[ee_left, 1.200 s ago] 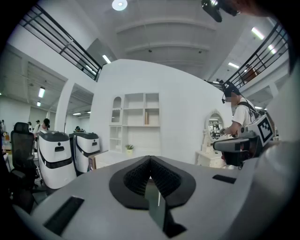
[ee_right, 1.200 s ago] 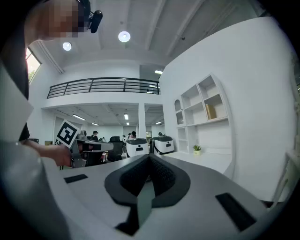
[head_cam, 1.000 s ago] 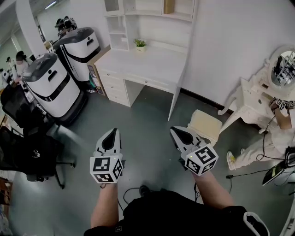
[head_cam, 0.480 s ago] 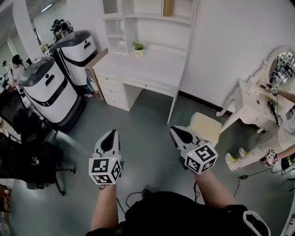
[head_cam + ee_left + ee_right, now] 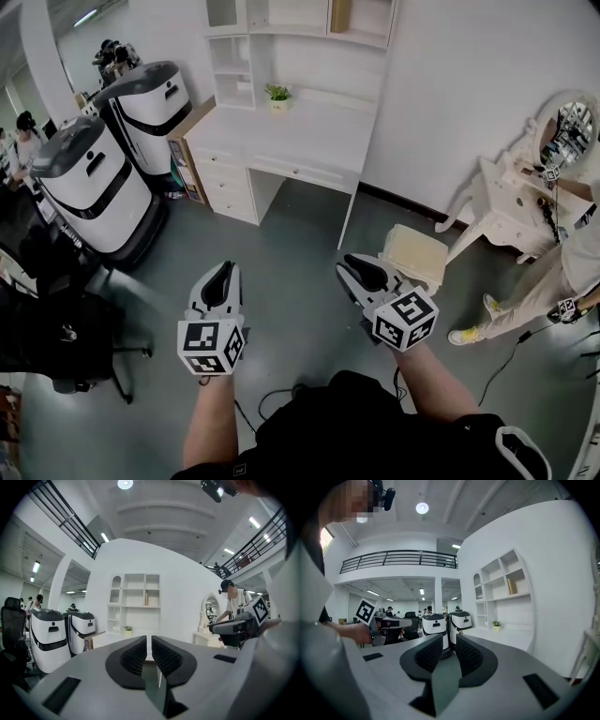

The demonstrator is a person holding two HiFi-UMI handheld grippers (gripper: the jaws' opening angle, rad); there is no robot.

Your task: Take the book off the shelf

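Note:
The book [image 5: 343,13] is a tan volume standing upright in the white shelf unit [image 5: 300,28] above the desk, far ahead of both grippers. It also shows as the book [image 5: 146,598] and the book [image 5: 511,586] in the two gripper views. My left gripper [image 5: 222,273] is held level over the grey floor, its jaws shut to a hairline slit with nothing in them [image 5: 149,641]. My right gripper [image 5: 349,268] hovers beside it. Its jaws have just been opening and stand a little apart, empty [image 5: 449,641].
A white desk [image 5: 291,127] with a small potted plant [image 5: 277,92] stands under the shelves. Two white-and-grey machines [image 5: 89,178] are at the left, a black office chair [image 5: 56,328] near them. A cream stool [image 5: 415,253], a white dressing table [image 5: 511,202] and a person [image 5: 562,272] are at the right.
The head view has drawn slightly nearer the desk, both grippers moving along with it. The right gripper's jaws have parted a little. The person at the right has shifted position.

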